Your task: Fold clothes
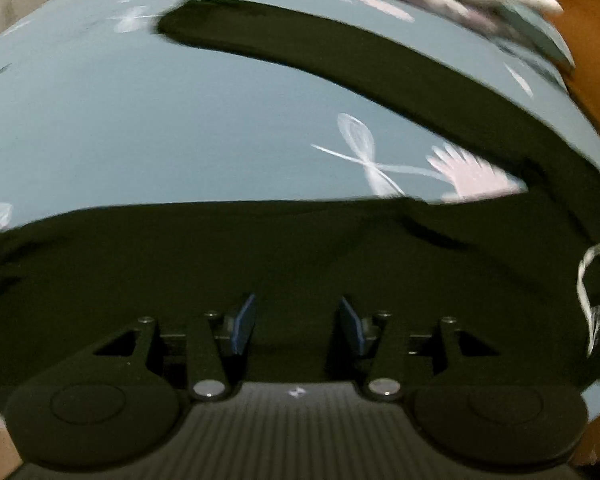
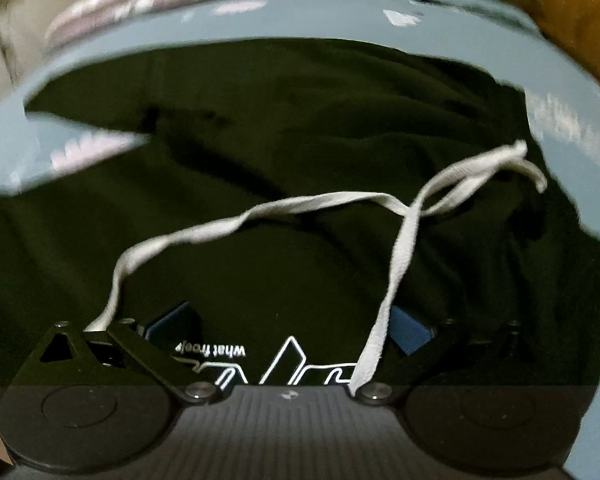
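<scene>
Hoodie point(image 2: 284, 200) lies rumpled on the bed point(image 1: 140, 120); both grippers point(image 1: 297, 322) point(image 2: 288, 324) over it, jaws spread, holding nothing; tuck the drawstring point(image 2: 220, 226) inside the hoodie before creasing

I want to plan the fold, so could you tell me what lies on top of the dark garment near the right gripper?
A white drawstring lies in loops across the dark garment, its ends running down by the right gripper. Where the ends finish is hidden.

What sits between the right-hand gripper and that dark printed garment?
Only the garment's own white flat drawstring: it trails across the open right gripper, draping over its linkage. Otherwise the dark green garment lies directly beneath.
</scene>
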`<state>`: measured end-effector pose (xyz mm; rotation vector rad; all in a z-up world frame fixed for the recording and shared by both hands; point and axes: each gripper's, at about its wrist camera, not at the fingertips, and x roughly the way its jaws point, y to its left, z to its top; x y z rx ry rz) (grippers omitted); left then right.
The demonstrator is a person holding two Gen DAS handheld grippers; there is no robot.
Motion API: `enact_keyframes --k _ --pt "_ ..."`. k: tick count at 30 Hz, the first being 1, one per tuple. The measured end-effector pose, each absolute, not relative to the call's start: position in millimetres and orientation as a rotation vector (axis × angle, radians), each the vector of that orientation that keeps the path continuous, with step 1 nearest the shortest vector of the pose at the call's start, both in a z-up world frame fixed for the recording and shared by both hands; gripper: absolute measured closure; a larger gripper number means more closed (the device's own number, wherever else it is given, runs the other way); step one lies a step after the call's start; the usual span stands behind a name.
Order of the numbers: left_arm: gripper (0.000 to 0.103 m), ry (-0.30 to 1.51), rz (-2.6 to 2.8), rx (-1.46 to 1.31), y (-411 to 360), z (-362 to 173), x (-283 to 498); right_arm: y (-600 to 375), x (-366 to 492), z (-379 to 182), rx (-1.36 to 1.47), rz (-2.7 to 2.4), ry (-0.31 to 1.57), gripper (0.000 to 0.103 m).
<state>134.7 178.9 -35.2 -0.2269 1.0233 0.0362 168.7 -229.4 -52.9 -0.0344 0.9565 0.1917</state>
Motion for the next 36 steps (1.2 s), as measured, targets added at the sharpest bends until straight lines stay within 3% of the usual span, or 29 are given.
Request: enact_keyframes --k 10,18,29,36 --pt "0.056 0.830 0.407 -0.332 266 16 71 -230 157 -46 0.067 0.095 0.891 0.000" --pt "0.062 0.836 0.443 -0.637 322 -27 36 -246 120 -35 0.326 0.139 0.777 0.000" --pt "0.062 0.829 0.309 -0.931 369 -70 7 -237 69 -38 0.310 0.131 0.751 0.000" --pt "0.058 0.827 0.102 -0.949 392 -84 22 -224 66 -38 0.293 0.125 0.755 0.000"
